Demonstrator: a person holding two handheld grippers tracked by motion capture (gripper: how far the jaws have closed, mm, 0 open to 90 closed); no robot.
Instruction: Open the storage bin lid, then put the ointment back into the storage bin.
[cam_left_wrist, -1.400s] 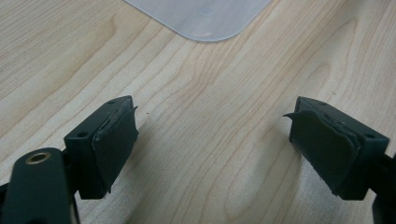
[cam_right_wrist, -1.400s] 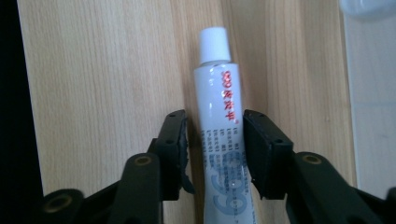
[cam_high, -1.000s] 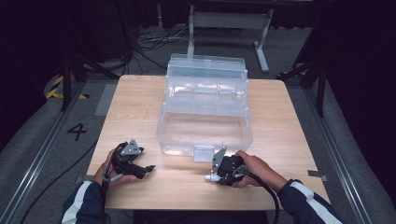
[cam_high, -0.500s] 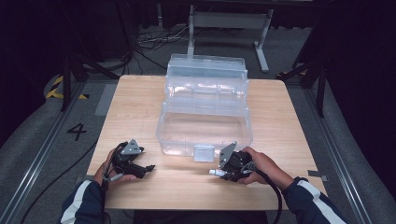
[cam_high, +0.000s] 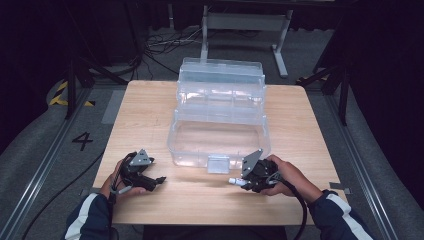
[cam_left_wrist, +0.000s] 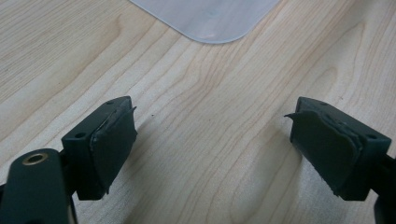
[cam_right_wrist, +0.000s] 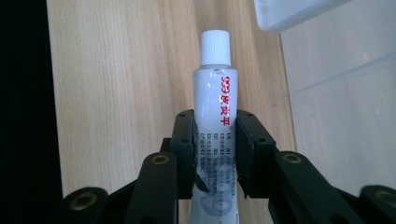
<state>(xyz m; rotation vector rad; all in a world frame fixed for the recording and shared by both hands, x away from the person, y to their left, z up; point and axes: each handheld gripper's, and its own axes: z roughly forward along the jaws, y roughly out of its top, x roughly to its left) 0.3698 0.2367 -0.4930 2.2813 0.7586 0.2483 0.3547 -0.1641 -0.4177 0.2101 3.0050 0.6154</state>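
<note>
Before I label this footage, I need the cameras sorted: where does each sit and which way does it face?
High view: above the person's side, facing forward and down on the table; forearms, hands, both claws.
Left gripper view: on the left claw, facing down at bare wood; open jaws.
Right gripper view: on the right claw, along the clamped white tube.
Shared: the clear box.

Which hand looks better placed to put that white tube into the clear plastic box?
Probably the right: its gripper already clamps the white capped tube beside the clear plastic tiered box. The left gripper is open, holding nothing.
</note>
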